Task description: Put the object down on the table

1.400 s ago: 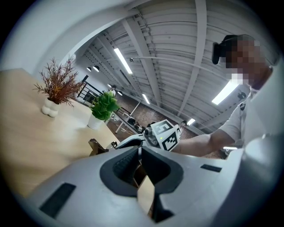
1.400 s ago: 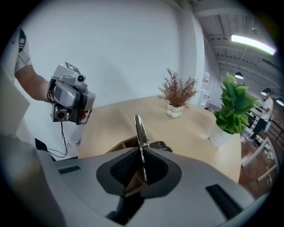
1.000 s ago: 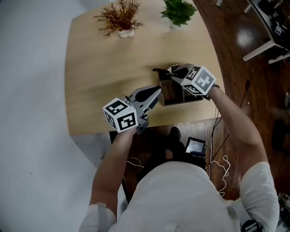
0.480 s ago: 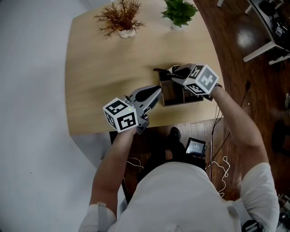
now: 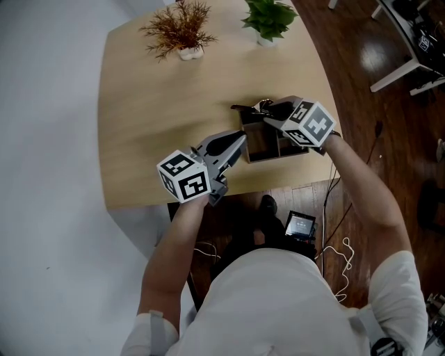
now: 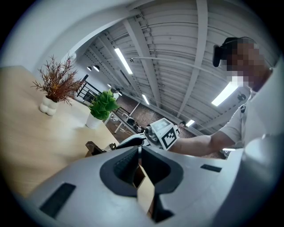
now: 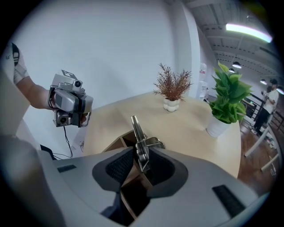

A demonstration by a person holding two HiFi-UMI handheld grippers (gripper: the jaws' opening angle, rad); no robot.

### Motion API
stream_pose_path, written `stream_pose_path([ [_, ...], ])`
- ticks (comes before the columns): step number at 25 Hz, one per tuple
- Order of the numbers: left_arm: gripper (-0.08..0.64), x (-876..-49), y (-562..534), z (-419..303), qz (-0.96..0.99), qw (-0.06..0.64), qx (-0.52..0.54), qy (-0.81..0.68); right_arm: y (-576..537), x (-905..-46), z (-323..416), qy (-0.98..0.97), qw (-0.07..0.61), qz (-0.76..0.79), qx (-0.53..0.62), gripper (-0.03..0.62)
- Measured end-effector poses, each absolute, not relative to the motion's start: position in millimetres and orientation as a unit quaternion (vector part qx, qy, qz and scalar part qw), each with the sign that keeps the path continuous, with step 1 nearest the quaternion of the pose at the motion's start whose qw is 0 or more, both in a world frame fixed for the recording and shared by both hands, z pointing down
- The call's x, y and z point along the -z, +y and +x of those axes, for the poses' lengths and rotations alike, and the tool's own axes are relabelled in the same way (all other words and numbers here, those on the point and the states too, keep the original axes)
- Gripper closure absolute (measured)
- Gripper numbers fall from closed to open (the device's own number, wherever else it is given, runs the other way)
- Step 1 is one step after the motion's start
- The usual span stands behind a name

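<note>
A dark wooden compartment box (image 5: pixel 278 144) is near the table's front right edge; whether it rests on the top or hangs just above it I cannot tell. My left gripper (image 5: pixel 242 138) is shut on the box's thin left wall (image 6: pixel 144 191). My right gripper (image 5: pixel 259 111) is shut on a metal clip-like piece (image 7: pixel 140 141) that sticks up at the box's far side. In the right gripper view the box's open compartments (image 7: pixel 119 144) lie just below the jaws. The left gripper view shows my right gripper's marker cube (image 6: pixel 163 133) beyond the box.
The light wooden table (image 5: pixel 160 104) carries a dried red-brown plant in a white pot (image 5: pixel 182 31) and a green plant in a white pot (image 5: pixel 268 19) along its far edge. Dark wood floor, cables and a small device (image 5: pixel 300 224) lie below the front edge.
</note>
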State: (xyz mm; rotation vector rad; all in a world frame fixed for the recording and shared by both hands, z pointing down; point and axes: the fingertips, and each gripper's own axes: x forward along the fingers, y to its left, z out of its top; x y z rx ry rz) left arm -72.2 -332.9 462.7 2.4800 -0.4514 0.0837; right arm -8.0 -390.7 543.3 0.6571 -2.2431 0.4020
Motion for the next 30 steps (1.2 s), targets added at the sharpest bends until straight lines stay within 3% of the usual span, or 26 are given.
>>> stream_pose_path([
  [28,0.558,-436,-313,-58,0.945,0.272,-0.028,-0.177,-368,-491,24,-0.868,0.320,0.352,-0.144,0.511],
  [30,0.558,-434,-310,-57,0.946,0.270,-0.028,-0.177,-363,-487,26,-0.867,0.315,0.359,-0.142,0.555],
])
